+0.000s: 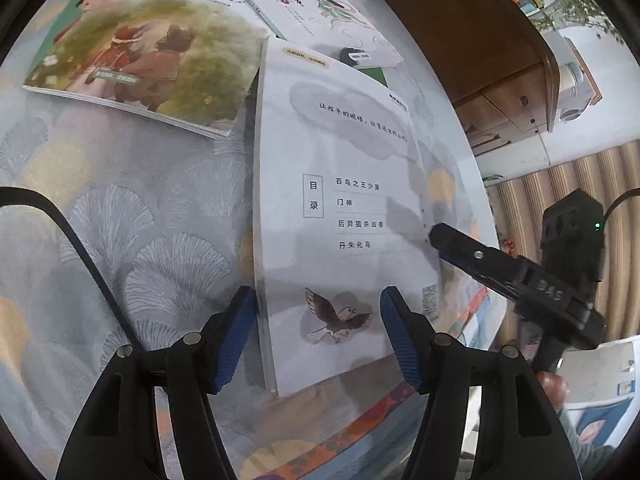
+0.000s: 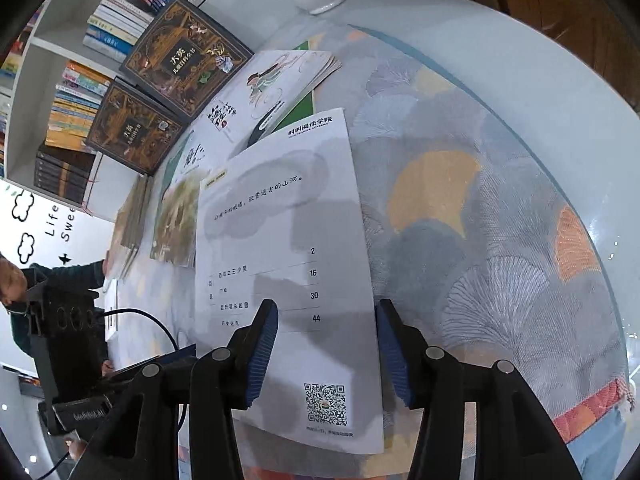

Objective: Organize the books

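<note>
Item: white contents-page book [image 1: 340, 208], flat on the bench [image 1: 120, 208], near its right rim. My left tongs [image 1: 318, 336] and right tongs [image 2: 326, 350] stood open over its near end, gripping nothing. Unsorted: picture book [image 1: 144, 60], another booklet [image 1: 316, 12], both overlapping. Free bench lay leftward; the rim crowded the right.

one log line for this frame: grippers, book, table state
left gripper: open, over white book's near end | right gripper: open, over same book | held: nothing | other books: flat on table
</note>
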Demonstrator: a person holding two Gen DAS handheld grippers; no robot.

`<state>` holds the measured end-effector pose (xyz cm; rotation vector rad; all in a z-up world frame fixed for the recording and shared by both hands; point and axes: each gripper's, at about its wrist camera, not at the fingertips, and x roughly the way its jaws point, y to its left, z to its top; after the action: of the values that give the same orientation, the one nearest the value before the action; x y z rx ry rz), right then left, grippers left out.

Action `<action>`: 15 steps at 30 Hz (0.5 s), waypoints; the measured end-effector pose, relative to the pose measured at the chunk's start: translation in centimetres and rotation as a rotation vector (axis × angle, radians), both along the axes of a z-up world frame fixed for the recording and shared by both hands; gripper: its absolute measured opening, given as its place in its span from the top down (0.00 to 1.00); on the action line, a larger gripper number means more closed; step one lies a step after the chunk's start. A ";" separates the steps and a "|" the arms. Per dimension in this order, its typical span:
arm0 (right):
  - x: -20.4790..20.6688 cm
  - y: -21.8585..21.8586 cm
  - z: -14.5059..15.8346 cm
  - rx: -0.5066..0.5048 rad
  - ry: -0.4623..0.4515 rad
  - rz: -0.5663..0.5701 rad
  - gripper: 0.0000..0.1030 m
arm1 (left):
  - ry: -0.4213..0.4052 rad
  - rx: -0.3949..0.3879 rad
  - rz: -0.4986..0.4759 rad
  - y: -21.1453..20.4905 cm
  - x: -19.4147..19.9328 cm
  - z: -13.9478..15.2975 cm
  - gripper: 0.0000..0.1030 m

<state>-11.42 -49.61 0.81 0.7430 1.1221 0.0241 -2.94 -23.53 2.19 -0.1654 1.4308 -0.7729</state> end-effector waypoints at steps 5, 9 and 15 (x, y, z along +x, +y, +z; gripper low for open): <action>-1.3 -0.3 1.8 0.189 -0.071 0.008 0.50 | 0.035 -0.073 0.035 1.0 0.9 -0.2 0.30; -1.3 0.6 5.8 0.230 -0.183 0.042 0.50 | 0.059 -0.108 0.089 2.9 1.5 -0.2 0.30; 1.8 4.0 9.7 0.343 -0.294 0.131 0.50 | 0.022 -0.110 0.155 7.4 1.3 1.5 0.30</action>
<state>-9.62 -45.59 10.53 0.9343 0.8914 0.4328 -1.61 -16.10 3.67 -0.3659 1.3791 -0.7242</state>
